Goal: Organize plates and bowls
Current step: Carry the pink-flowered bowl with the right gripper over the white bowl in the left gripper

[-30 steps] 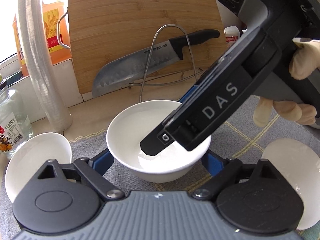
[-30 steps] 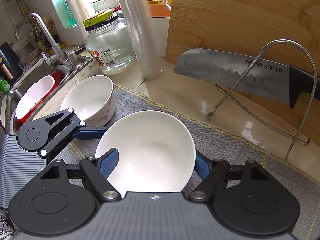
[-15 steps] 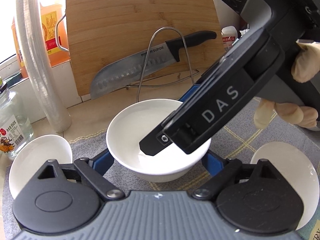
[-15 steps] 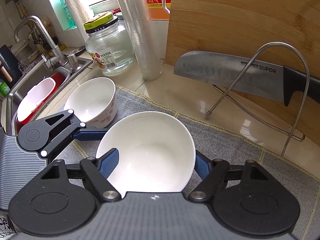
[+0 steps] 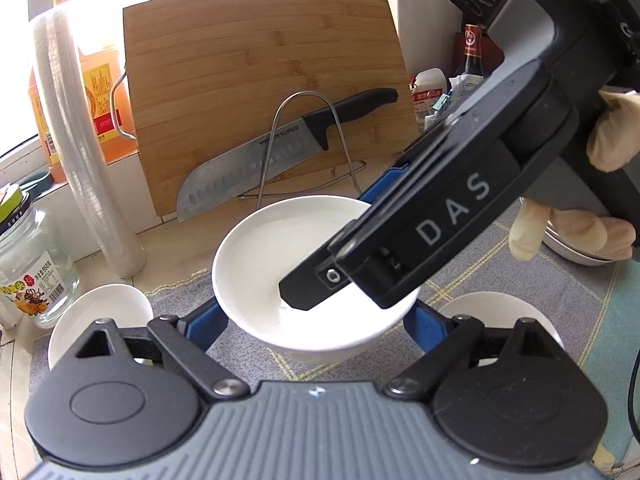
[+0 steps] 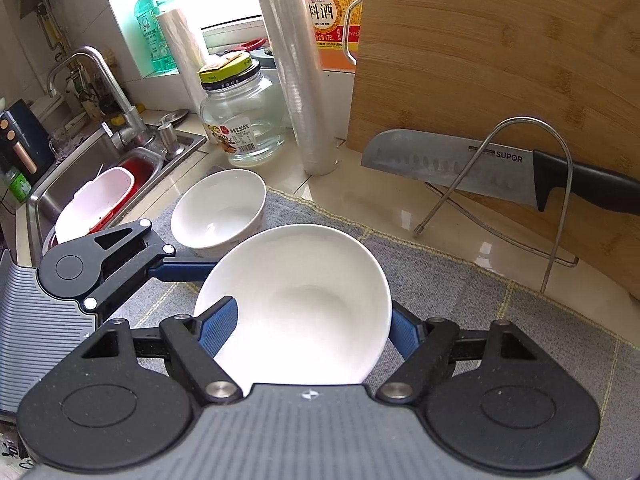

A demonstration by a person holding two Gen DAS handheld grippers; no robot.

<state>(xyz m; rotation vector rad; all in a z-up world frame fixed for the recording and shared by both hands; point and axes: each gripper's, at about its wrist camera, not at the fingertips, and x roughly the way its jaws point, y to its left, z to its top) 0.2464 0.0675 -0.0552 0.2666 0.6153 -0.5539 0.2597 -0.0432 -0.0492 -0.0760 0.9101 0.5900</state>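
A white bowl [image 5: 272, 272] is held off the grey cloth, between the fingers of both grippers. My left gripper [image 5: 316, 320] has its blue fingers on either side of the bowl's base. My right gripper [image 6: 314, 324] pinches the bowl [image 6: 304, 300], one blue finger inside the rim, one outside. The right gripper's body reaches over the bowl in the left wrist view. A second white bowl [image 6: 218, 212] sits on the cloth to the left, and a third [image 5: 500, 312] to the right.
A bamboo cutting board [image 5: 260, 92] leans at the back with a knife [image 6: 480, 168] on a wire rack [image 5: 308, 148]. A glass jar [image 6: 240, 120], plastic wrap roll [image 6: 296, 64] and oil bottle [image 5: 100, 92] stand left. The sink [image 6: 100, 184] holds a red basin.
The bowl has risen with both grippers; the cutting board, knife and neighbouring bowls sit lower and farther away in both views than one second ago.
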